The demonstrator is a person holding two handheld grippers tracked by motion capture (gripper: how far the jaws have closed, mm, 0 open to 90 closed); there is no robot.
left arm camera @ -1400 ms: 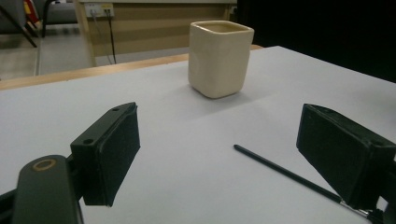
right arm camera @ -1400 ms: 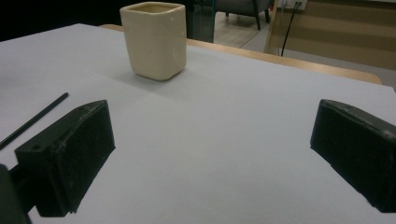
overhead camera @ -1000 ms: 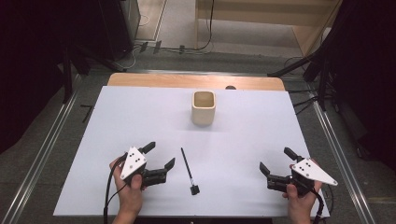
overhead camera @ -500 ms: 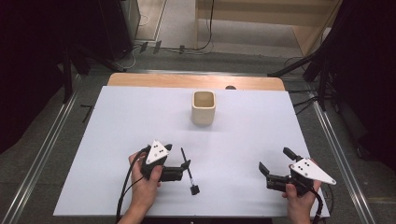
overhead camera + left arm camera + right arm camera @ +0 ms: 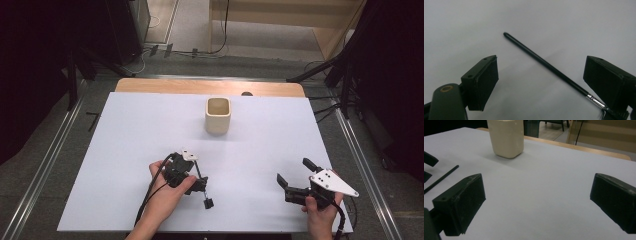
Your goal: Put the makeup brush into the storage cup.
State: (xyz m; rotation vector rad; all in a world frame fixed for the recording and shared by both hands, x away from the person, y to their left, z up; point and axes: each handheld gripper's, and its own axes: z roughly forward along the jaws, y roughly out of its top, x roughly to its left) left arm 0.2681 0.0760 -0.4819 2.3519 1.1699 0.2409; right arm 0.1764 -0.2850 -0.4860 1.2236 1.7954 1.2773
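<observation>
A thin black brush (image 5: 206,200) lies on the white table top (image 5: 115,150), its dark head toward the front edge. My left gripper (image 5: 200,176) hovers right over its handle. In the left gripper view the handle (image 5: 541,61) runs slantwise between the two black jaws of the left gripper (image 5: 541,72), which stand open on either side without touching it; they have just spread a little wider. My right gripper (image 5: 293,171) stays open and empty near the front right, also open in its own view (image 5: 536,192). A cream square cup (image 5: 218,115) stands upright at the middle back.
The cup (image 5: 506,137) rises ahead of the right gripper, with the brush handle (image 5: 440,180) at the far left. A wooden strip (image 5: 150,86) borders the table's back edge. Metal rails (image 5: 45,165) and cables run along the floor on both sides.
My left hand has slid rightward from the front left of the table and turned its gripper down over the brush. The right gripper has kept still.
</observation>
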